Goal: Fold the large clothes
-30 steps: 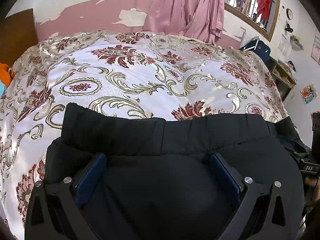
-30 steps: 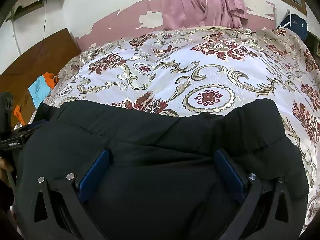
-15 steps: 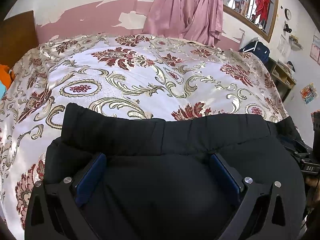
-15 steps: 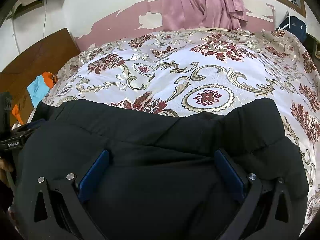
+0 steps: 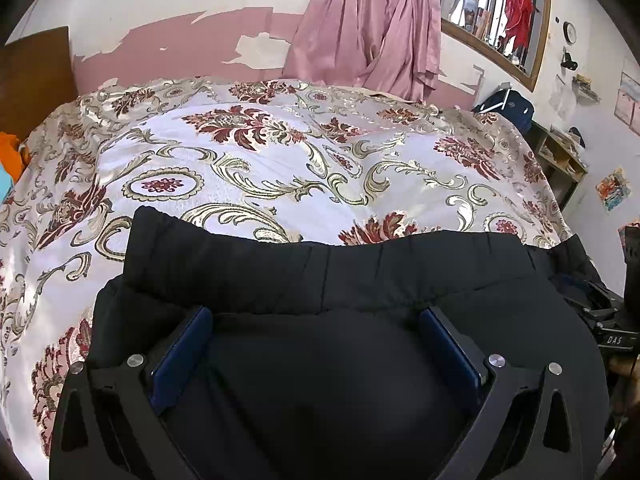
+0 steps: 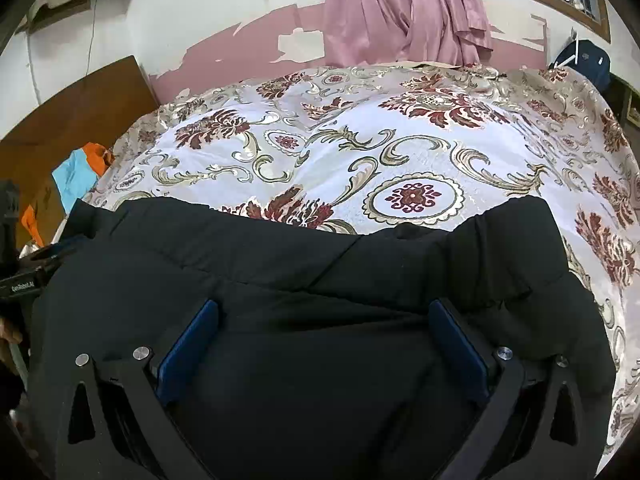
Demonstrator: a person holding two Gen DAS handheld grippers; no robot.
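Note:
Black trousers (image 5: 320, 272) with a gathered elastic waistband lie across the near edge of the bed, folded over on themselves. My left gripper (image 5: 316, 320) hovers over their left part, open, its blue pads (image 5: 180, 356) wide apart above the cloth. Over the right part of the trousers (image 6: 320, 264) my right gripper (image 6: 324, 312) stands open too, blue pads (image 6: 460, 352) spread. Nothing is pinched in either. The cloth under the gripper bodies is hidden. Each view shows the other gripper's body at its edge.
The bed (image 5: 280, 160) has a white, gold and red floral cover reaching to the far wall. A pink curtain (image 5: 360, 40) hangs behind it. A wooden headboard (image 6: 72, 112) and orange and blue cloth (image 6: 80, 172) are left, with shelves (image 5: 560, 156) and a blue bag (image 5: 508, 104) right.

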